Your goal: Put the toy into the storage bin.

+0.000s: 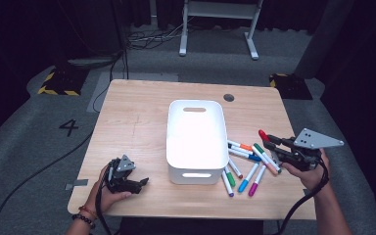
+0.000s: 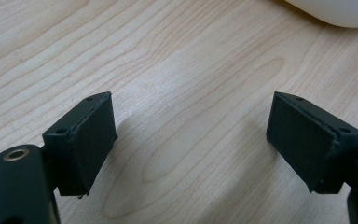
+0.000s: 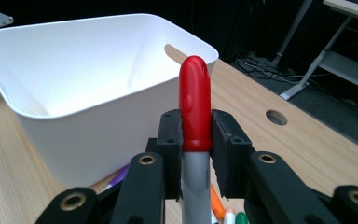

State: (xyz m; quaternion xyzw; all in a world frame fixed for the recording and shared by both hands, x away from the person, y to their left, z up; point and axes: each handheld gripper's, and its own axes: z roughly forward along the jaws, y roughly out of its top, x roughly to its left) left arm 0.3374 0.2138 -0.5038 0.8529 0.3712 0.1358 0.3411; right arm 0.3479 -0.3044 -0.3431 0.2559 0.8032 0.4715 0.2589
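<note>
My right gripper [image 1: 270, 140] is shut on a red-capped marker [image 3: 195, 105], held above the table to the right of the white bin [image 1: 196, 139]. In the right gripper view the red cap sticks up between the two pads, with the bin [image 3: 74, 84] just beyond it. The red cap [image 1: 263, 134] points toward the bin in the high view. Several coloured markers [image 1: 245, 166] lie on the table under and beside that gripper. My left gripper [image 1: 139, 183] rests at the front left of the table, jaws open over bare wood [image 2: 191, 116].
The white bin has handle slots and nothing visible inside. A round cable hole [image 1: 228, 97] sits at the table's back right. Beyond the table stands a white desk frame [image 1: 220, 24]. Cables trail over the grey floor.
</note>
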